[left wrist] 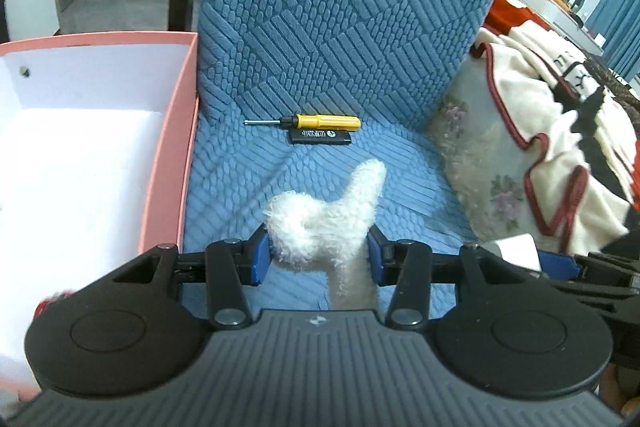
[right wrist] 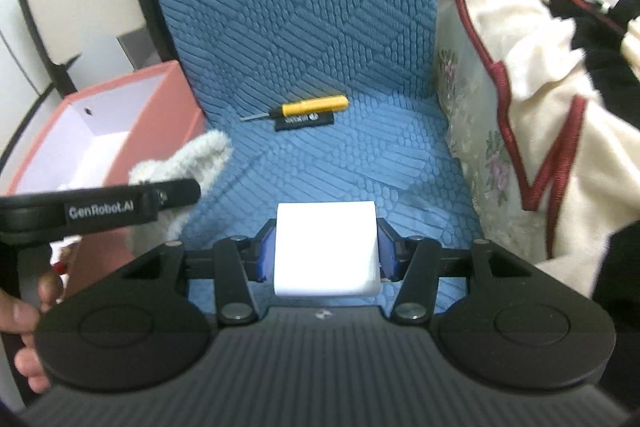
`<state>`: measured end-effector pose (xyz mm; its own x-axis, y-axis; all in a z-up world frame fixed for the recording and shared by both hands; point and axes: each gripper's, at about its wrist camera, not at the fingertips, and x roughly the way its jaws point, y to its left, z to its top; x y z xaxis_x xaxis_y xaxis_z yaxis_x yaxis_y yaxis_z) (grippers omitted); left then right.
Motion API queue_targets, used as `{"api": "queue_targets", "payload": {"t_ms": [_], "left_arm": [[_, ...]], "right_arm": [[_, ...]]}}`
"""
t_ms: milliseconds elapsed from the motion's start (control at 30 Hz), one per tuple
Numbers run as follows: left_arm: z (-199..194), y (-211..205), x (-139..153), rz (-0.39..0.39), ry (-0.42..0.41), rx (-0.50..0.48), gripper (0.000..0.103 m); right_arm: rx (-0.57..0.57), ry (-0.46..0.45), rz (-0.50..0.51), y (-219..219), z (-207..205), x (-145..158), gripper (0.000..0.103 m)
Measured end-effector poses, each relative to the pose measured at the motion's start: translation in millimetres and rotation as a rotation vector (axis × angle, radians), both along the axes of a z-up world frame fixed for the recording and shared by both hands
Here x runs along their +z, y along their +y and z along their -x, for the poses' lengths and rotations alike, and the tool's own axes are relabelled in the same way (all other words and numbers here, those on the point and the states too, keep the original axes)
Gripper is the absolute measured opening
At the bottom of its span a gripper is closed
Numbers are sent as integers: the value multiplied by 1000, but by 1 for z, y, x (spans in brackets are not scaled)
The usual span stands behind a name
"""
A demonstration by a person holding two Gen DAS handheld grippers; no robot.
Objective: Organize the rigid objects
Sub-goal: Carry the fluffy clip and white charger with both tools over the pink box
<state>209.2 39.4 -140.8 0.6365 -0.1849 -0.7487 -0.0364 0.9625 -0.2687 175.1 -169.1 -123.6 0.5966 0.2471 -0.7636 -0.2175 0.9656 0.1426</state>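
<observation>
Left tool [left wrist: 318, 254] clenched on a fluffy white toy [left wrist: 326, 223]; right tool [right wrist: 327, 254] clenched on a white block [right wrist: 326, 251], both above the blue seat cushion [left wrist: 360, 163]. Yellow screwdriver [left wrist: 308, 121] touches a black stick [left wrist: 320, 137] near the backrest. Pink box [left wrist: 176, 147] stands left; only the right view shows the hand [right wrist: 24, 331].

Screwdriver [left wrist: 308, 121] behind lighter [left wrist: 320, 137]; box [left wrist: 168, 147] left.
</observation>
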Motion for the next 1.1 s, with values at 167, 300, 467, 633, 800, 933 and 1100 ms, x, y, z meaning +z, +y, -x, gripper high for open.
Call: {"api": "queue_targets", "payload": {"t_ms": [167,300,467,633,800,933,1100], "left_arm": [[31,0,20,27,0,16,52],[51,2,36,37,-8,27,52],[72,8,55,27,-29,32,52],[86,20,70,20,-49,49,52],[100,40,84,13,-66,88,52],[111,63,93,2,-71,126,52],[127,97,108,-35,-71,186,52]], "right_arm": [[21,-27,-16,-2,25,26,53],[38,-50,-23,-4,43,43,53],[57,-67,-46,1,56,56,53],[102,-99,-49,18,65,70,53],[162,-110,-74,40,69,81,53],[217,-132,-60,67,76,86,53],[314,-137,-87,105,87,91,53]]}}
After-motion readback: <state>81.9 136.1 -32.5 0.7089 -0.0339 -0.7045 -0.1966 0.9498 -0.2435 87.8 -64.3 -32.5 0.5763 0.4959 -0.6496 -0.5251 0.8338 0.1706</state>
